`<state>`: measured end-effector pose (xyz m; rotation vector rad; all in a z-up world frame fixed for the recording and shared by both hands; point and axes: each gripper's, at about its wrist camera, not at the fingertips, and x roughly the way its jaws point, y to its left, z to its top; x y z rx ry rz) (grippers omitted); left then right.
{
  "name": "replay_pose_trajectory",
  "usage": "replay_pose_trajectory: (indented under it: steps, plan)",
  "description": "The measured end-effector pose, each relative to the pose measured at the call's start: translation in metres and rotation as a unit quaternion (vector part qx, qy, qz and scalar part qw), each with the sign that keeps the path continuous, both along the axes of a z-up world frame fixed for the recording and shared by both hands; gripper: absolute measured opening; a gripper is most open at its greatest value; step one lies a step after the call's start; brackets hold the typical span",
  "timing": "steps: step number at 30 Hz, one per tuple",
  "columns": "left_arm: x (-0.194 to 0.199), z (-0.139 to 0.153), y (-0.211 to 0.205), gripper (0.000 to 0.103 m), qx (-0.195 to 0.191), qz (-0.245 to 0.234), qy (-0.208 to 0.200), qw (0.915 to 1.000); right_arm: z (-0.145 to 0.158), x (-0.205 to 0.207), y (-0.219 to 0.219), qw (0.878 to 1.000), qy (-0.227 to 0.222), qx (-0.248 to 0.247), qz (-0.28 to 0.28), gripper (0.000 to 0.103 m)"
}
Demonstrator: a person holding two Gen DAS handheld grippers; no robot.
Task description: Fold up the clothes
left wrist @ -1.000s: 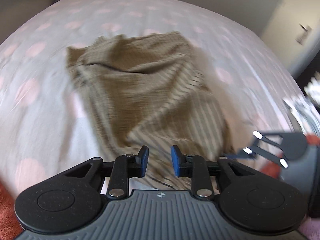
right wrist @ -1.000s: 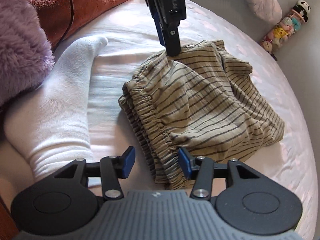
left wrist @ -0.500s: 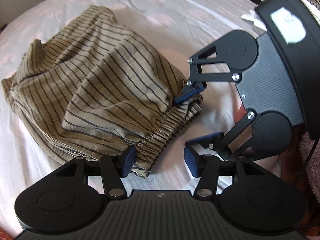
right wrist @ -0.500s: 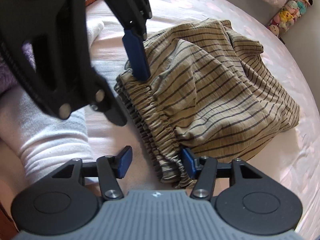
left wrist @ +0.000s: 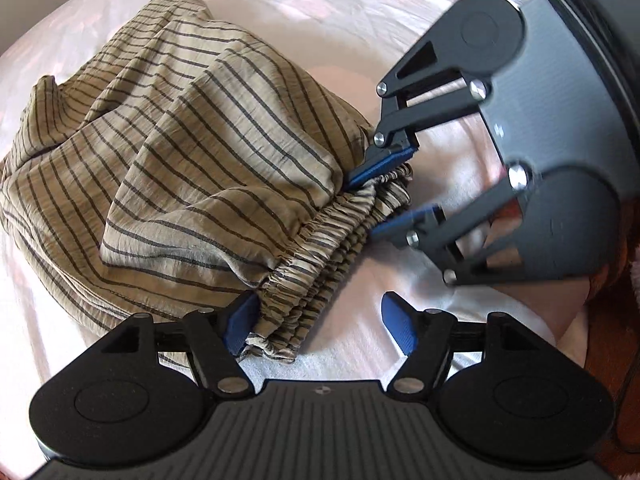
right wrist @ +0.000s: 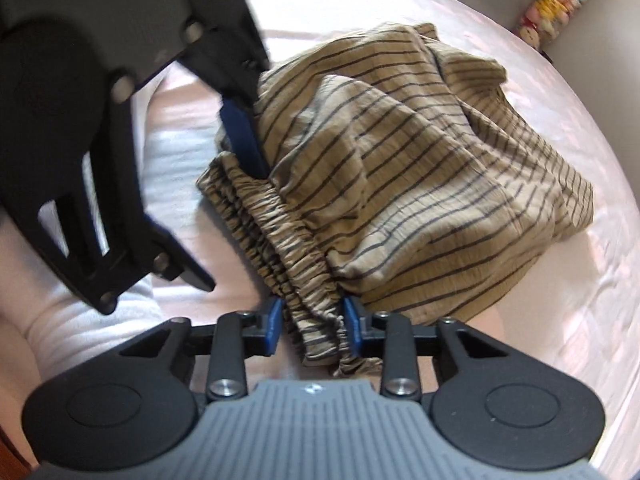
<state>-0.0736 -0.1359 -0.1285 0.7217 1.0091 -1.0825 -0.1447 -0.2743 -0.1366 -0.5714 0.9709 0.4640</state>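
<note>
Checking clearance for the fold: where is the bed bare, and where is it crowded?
Bare pink sheet lies beyond the tan striped elastic-waist garment and along its far side. Crowded at the gathered waistband: the closing right tool, opening left tool and a white sock meet there.

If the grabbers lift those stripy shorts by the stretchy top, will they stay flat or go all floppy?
Probably floppy: the striped shorts lie in soft, rumpled folds. The gathered waistband looks thick, so it should give the closing right gripper something to pinch. The thin cloth likely weighs little.

Tan dark-striped shorts (left wrist: 192, 168) lie bunched on the bed, elastic waistband gathered in folds
</note>
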Motion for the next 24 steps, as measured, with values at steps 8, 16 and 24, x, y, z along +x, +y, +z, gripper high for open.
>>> replay_pose_trajectory:
  steps: [8,16,24]
  plan:
    - [-0.002,-0.001,0.006,0.066,0.001,-0.033,-0.005,0.9994,0.008,0.019,-0.041,0.981,0.063,0.157,-0.095,0.028]
    - [-0.001,-0.004,0.002,0.036,0.018,-0.052,-0.022,0.9982,0.006,0.029,-0.066,0.956,0.098,0.239,-0.139,0.028]
    - [0.051,0.001,0.01,0.022,0.003,0.033,0.112,0.9932,0.017,0.011,-0.051,0.976,0.047,0.188,-0.097,0.031]
